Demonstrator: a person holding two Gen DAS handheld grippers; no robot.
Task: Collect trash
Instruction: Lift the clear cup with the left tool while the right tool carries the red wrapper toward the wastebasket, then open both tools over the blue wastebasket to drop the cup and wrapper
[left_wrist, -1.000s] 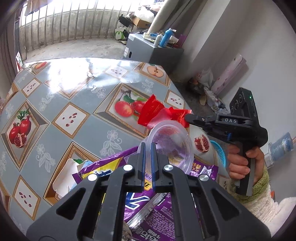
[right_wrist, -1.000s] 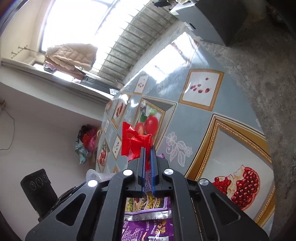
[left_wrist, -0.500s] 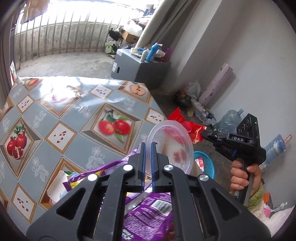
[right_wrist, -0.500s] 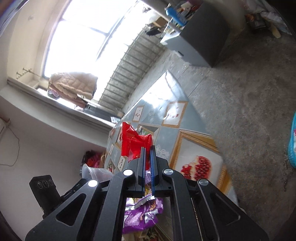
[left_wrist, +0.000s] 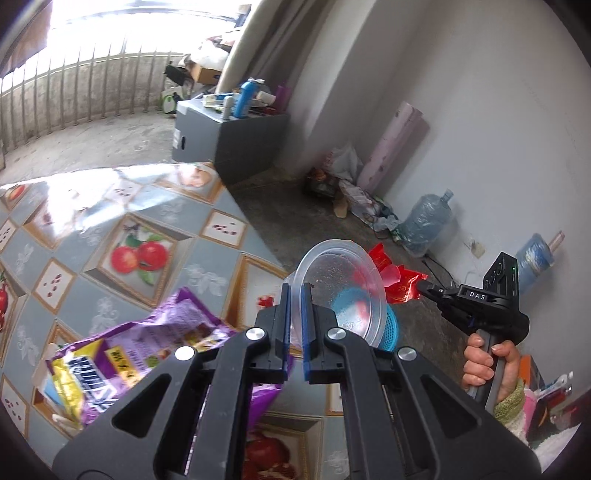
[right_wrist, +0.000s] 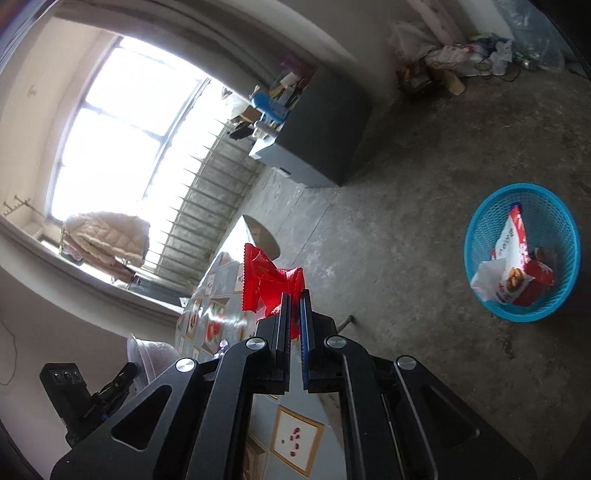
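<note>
Concrete floor (right_wrist: 406, 206), blue basket (right_wrist: 491, 310), grey cabinet (right_wrist: 332, 122).

Red wrapper pinched above the floor

The right gripper (right_wrist: 294, 295) clamps a red wrapper (right_wrist: 266, 282); a blue basket (right_wrist: 480, 236) holding packets sits well apart.

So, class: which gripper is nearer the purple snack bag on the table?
Left. The left gripper hovers just above the purple snack bag; the right gripper is out past the table edge.
</note>
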